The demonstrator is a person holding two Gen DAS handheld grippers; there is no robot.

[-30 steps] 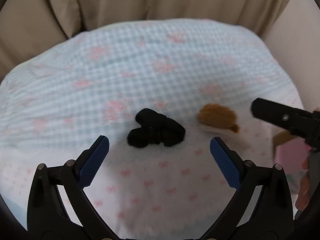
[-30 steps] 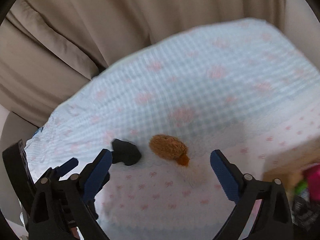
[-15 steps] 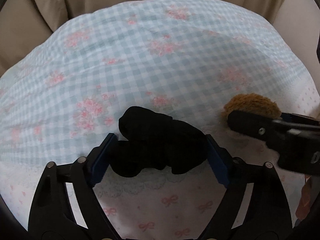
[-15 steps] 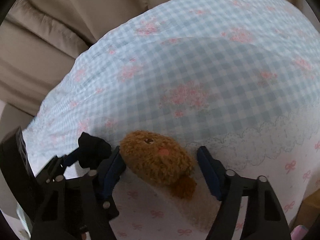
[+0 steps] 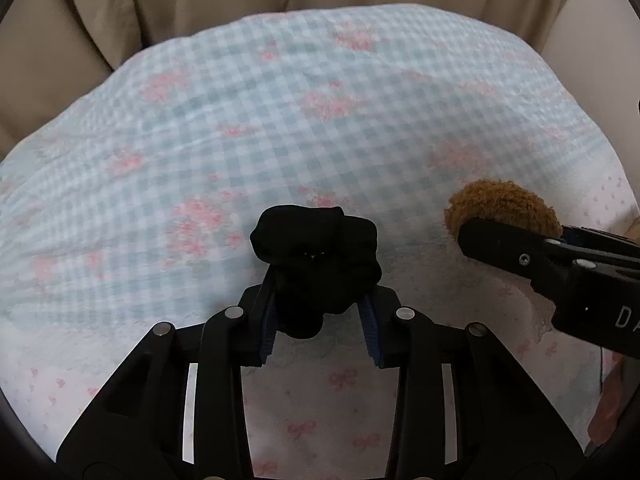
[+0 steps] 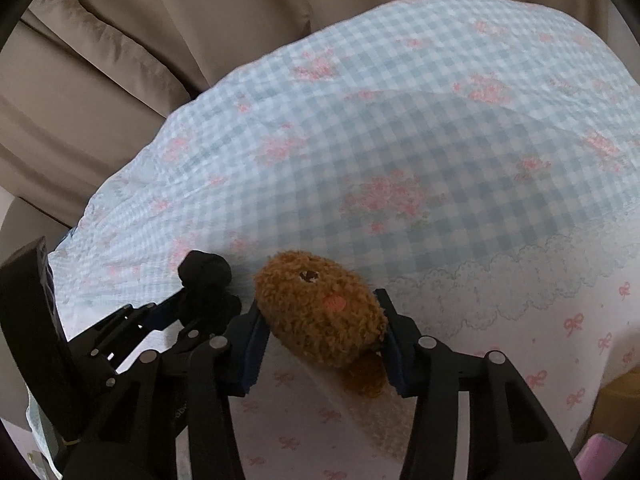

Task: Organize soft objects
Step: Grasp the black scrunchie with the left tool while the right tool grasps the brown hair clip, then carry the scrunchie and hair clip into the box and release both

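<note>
Resting: fuzzy brown plush toy (image 6: 320, 312)

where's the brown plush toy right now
The brown plush toy sits low in the middle of the right wrist view, pinched in the right gripper on the checked blanket, just right of the black sock bundle.

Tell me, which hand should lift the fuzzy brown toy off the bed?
Right. The right gripper has just closed its fingers against both sides of the brown plush toy. The left gripper is busy: it is shut on the black sock bundle, off to one side.
</note>
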